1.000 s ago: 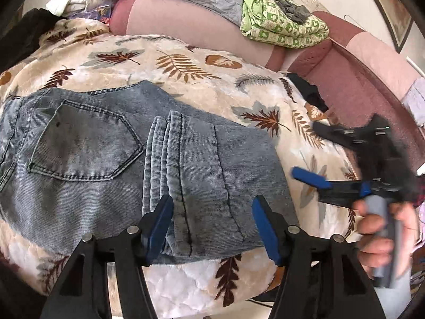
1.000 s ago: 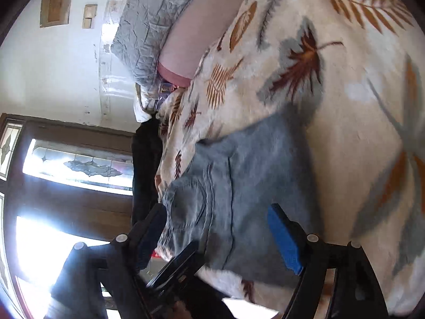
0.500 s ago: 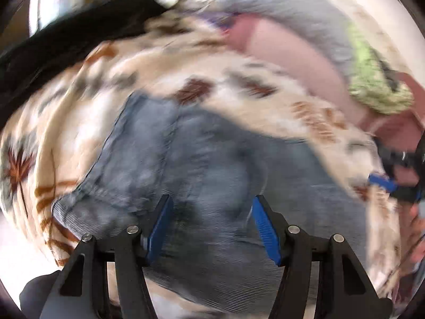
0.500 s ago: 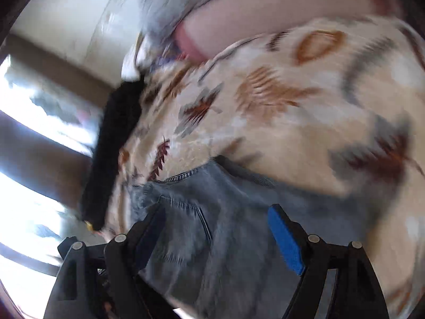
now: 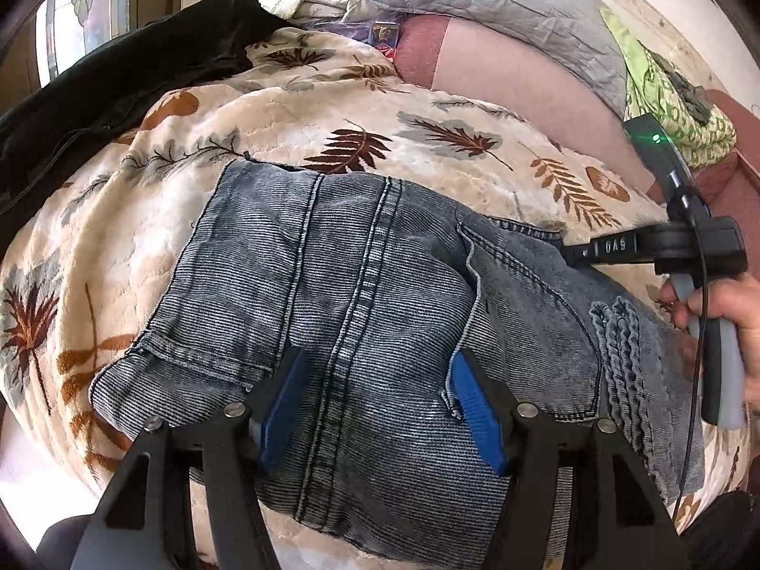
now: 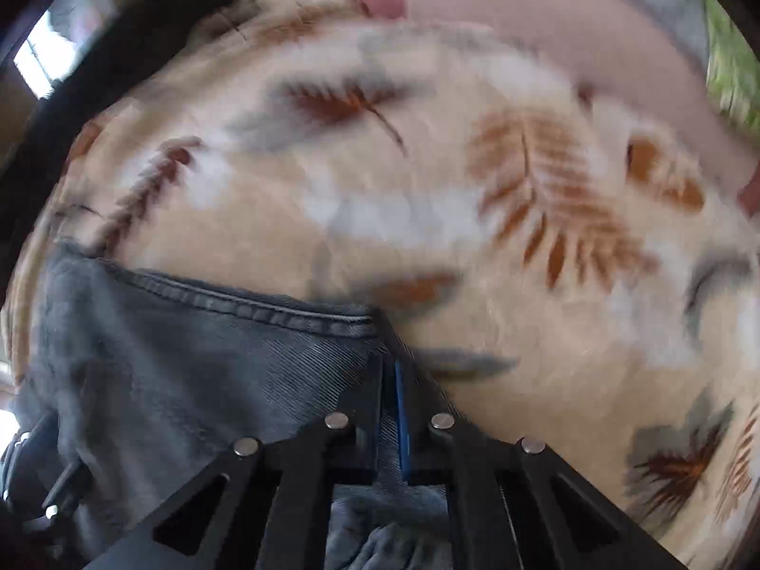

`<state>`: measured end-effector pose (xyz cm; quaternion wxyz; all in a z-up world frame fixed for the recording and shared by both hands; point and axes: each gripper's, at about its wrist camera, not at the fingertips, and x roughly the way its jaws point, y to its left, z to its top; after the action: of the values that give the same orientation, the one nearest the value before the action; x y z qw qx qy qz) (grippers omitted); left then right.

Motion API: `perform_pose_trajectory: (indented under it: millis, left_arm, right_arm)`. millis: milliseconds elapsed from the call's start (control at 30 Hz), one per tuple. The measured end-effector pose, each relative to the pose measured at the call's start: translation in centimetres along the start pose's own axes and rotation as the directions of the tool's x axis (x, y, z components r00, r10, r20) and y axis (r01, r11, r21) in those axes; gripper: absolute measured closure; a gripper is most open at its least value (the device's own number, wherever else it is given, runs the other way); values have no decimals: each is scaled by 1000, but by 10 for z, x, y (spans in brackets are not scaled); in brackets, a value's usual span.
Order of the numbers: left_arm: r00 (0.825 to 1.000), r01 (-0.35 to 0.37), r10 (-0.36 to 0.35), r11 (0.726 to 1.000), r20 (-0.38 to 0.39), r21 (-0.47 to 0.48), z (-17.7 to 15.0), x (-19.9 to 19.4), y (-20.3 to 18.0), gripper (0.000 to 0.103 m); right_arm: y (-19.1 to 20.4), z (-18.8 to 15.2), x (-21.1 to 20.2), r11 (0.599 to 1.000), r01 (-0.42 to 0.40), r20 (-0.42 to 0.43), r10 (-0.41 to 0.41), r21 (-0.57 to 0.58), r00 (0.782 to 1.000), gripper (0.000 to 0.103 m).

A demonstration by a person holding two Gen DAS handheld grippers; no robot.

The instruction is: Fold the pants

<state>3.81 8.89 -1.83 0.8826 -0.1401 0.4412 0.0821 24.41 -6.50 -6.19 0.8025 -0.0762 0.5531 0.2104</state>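
Cream plush blanket with brown and grey leaf print (image 5: pixel 294 109) covers the bed or sofa, bulging and soft. Pink upholstered backrest (image 5: pixel 517 76) behind it, grey quilted pillow (image 5: pixel 498 4) and green patterned cloth (image 5: pixel 674 109) on top of that, black garment (image 5: pixel 109 80) heaped at the far left edge.

Grey-blue washed denim pants (image 5: pixel 380 294) lie mid-blanket, already folded into a compact stack: back pocket on the right, bunched hems near the right edge, centre seam running toward the camera.

Left gripper (image 5: pixel 377 403), black with blue pads, is spread wide, hovers over the near edge of the stack straddling the centre seam, holds nothing. Can't tell if the pads touch the cloth.

Right gripper (image 6: pixel 390 380) is clamped on the far right corner of the denim, by the stitched edge; the jaws are together with fabric between them. In the left view its black body reaches in from the right, the person's hand (image 5: pixel 722 327) on the grey handle. Right view is motion-blurred.

Risks:
- Pinch looks shallow, right at the edge. A pull could slip the thick denim out, or catch only the top layer so the stack peels apart.
- Left holds nothing down, so dragging from one corner may skew or unfold the bundle.
- Plush blanket could bunch up and ride along.
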Motion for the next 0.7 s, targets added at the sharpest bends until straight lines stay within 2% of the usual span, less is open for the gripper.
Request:
perform_pose_trajectory:
  millis: [100, 200, 233, 267, 300, 333, 400, 467, 500, 533, 633, 700]
  left_arm:
    - [1000, 13, -13, 1000, 5, 4, -1, 0, 1, 38]
    - [1000, 12, -12, 1000, 5, -4, 0, 0, 1, 38]
    - [1000, 9, -9, 1000, 6, -4, 0, 0, 0, 36]
    - [1000, 10, -10, 1000, 7, -3, 1, 0, 0, 33]
    - [1000, 18, -18, 1000, 11, -3, 0, 0, -1, 32]
    - [1000, 26, -26, 1000, 18, -3, 0, 0, -1, 31]
    - [999, 38, -38, 999, 32, -2, -2, -2, 1, 30]
    - [996, 68, -67, 997, 53, -26, -3, -8, 6, 30]
    - [993, 95, -90, 993, 73, -68, -4, -14, 13, 30]
    - [991, 108, -100, 990, 88, -93, -3, -20, 17, 30]
    - [974, 166, -130, 968, 187, -191, -4, -52, 41, 30]
    - [961, 224, -166, 935, 220, -273, -8, -69, 62, 28]
  right_arm:
    - [-1, -2, -34, 999, -16, 98, 12, 36, 995, 96]
    - [4, -3, -54, 991, -121, 143, 111, 61, 984, 96]
    - [7, -1, -48, 987, -149, 116, 140, 66, 983, 91]
    - [8, -3, -30, 982, -173, 46, 170, 74, 984, 85]
    - [5, -5, -2, 981, -174, -78, 180, 87, 981, 66]
    - [-1, -9, 12, 975, -191, -100, 203, 114, 974, 67]
    - [-10, -8, -7, 957, -213, -47, 226, 196, 973, 67]
    - [-10, -15, -53, 965, -213, 79, 203, 155, 976, 59]
    - [-11, -24, -76, 967, -212, 132, 194, 138, 972, 51]
    - [-11, -32, -95, 968, -216, 166, 193, 131, 967, 38]
    - [-19, -77, -142, 964, -243, 259, 208, 110, 943, 22]
    - [-22, -108, -150, 957, -266, 286, 223, 118, 932, 21]
